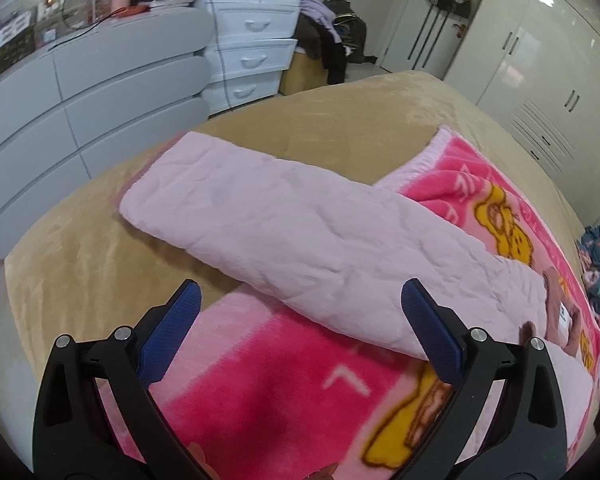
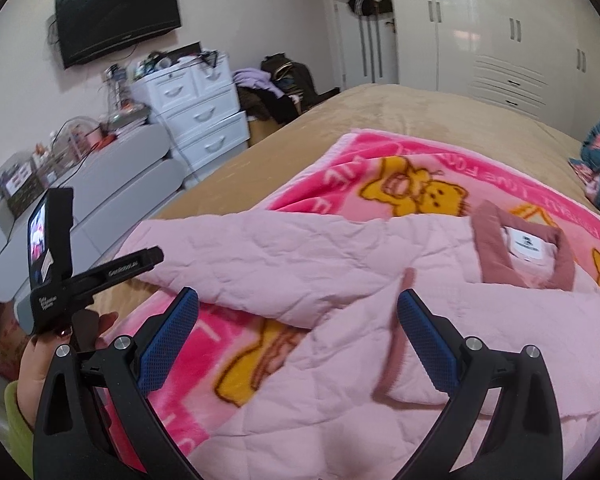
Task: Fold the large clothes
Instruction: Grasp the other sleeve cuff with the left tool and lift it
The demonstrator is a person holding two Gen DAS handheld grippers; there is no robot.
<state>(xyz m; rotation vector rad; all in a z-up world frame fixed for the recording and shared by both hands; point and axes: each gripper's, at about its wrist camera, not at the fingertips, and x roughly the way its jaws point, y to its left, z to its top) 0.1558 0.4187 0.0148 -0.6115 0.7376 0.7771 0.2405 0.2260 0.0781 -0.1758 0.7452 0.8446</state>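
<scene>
1. The pink quilted garment [image 2: 340, 272] lies on a pink blanket with yellow bears [image 2: 420, 184], and the blanket is spread over a tan bed cover [image 1: 100, 220].
2. In the right wrist view the collar [image 2: 520, 248] with a white label is visible, and one sleeve [image 1: 300, 220] lies stretched out across the blanket toward the drawers side.
3. The left gripper [image 1: 300, 332] is wide open and holds nothing; its blue pads hover above the near edge of the sleeve.
4. The right gripper [image 2: 300, 336] is open too, empty, above the body of the garment near a darker pink trim.
5. A hand [image 2: 40, 356] holds the left tool at the left edge of the right wrist view.
6. The garment looks soft, padded and quite light, I think. It will bend easily but the thick quilting may spring back and not hold a sharp fold.
7. Good places to take hold seem to be the sleeve end and the edges with trim, where the material is firmer. A pinch in the middle would probably gather only the top layer.
8. The blanket under it is fluffy, so the pads could catch it together with the garment.
</scene>
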